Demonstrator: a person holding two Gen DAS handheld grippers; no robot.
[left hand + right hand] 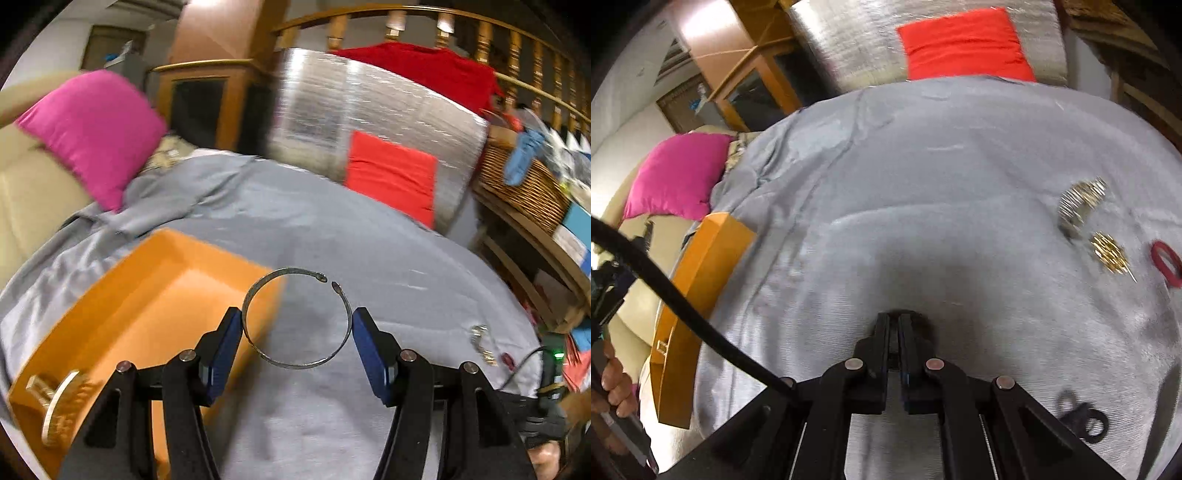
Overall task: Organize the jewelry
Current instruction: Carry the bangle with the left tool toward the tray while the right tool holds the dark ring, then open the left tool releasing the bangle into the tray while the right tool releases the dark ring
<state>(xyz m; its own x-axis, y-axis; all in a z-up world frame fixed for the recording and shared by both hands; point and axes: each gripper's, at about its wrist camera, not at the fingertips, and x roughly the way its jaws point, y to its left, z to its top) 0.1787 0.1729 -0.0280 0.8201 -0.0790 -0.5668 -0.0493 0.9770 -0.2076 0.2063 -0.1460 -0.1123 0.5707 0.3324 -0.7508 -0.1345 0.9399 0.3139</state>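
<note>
My left gripper (297, 323) is shut on a thin silver open bangle (295, 363), held by its two sides above the grey cloth at the right edge of an orange tray (147, 295). A gold bracelet (61, 402) lies in the tray's near left corner. My right gripper (894, 319) is shut and empty, low over the cloth. To its right lie a silver-gold bracelet (1080, 203), a gold piece (1108, 253), a red ring-shaped band (1165, 262) and a black piece (1082, 421). The tray also shows in the right wrist view (701, 273).
The grey cloth (332, 229) covers the work surface. A pink cushion (96, 129) lies at the far left, a silver padded bundle with a red cushion (391, 173) at the back. A wicker basket (524, 184) and wooden shelves stand at the right.
</note>
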